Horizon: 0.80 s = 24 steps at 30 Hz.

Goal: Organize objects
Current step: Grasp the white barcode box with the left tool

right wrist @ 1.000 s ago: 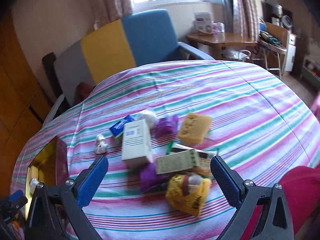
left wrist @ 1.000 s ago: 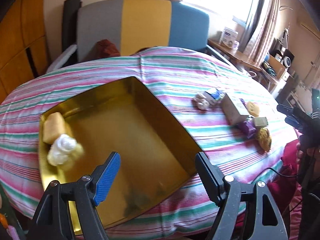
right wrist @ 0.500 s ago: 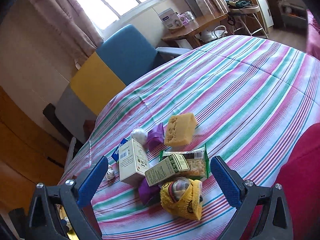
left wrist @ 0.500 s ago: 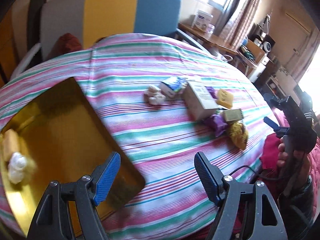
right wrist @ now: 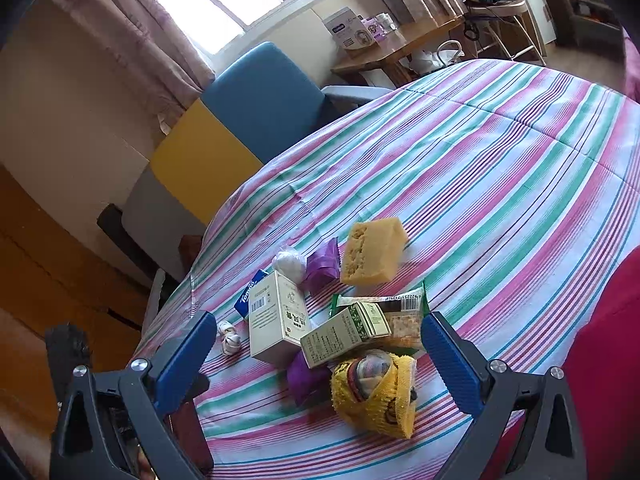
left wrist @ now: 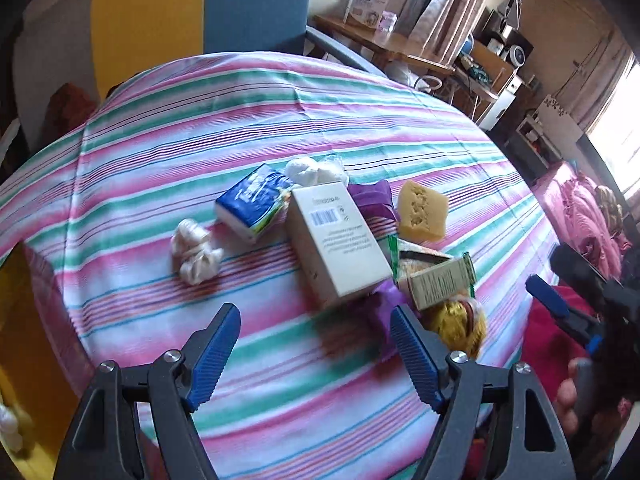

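A cluster of objects lies on the striped tablecloth [left wrist: 208, 128]: a white carton [left wrist: 338, 248] [right wrist: 276, 322], a blue tissue pack [left wrist: 252, 200], a white scrunchie [left wrist: 194, 250] [right wrist: 230, 338], a yellow sponge [left wrist: 422, 210] [right wrist: 372, 252], a green box [right wrist: 344, 332], purple wrappers [right wrist: 322, 264] and a yellow mesh bundle [right wrist: 376, 390] [left wrist: 460, 322]. My left gripper [left wrist: 316, 354] hangs open just before the carton, nothing between its fingers. My right gripper [right wrist: 316, 360] is open too, its fingers straddling the near side of the pile around the green box and bundle.
The gold tray [left wrist: 20, 352] sits at the far left edge with a white item in it. A blue, yellow and grey chair [right wrist: 240, 128] stands behind the table. A wooden side table [right wrist: 400, 44] with boxes is at the back right. A hand [left wrist: 572, 396] holds the other gripper.
The left gripper has swung right from over the gold tray to the object cluster, still open. The right view has tilted and drawn closer to the pile.
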### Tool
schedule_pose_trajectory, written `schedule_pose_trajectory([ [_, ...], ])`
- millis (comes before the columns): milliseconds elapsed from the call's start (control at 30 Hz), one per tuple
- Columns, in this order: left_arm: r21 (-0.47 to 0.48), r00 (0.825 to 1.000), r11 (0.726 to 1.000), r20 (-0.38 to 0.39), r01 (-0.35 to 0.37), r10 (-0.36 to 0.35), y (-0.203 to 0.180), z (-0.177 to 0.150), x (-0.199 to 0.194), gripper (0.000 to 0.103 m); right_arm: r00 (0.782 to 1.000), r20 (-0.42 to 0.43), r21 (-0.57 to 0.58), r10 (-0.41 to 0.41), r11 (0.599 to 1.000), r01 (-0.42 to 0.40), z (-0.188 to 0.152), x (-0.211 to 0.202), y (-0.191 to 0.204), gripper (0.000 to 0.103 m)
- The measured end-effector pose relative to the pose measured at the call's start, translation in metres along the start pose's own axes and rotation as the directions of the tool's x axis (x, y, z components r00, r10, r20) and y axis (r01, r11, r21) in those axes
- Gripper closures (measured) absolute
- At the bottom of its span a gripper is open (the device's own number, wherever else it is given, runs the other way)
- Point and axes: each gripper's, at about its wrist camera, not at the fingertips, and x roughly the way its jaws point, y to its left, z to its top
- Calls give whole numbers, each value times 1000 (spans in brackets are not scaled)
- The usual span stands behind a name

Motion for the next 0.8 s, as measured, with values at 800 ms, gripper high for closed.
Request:
schedule_pose_trajectory([
  [800,-28,999,1000,-49,-4,3,4,25,59,53,999,-34,11,21,1000,-21,1,4,-3,0],
])
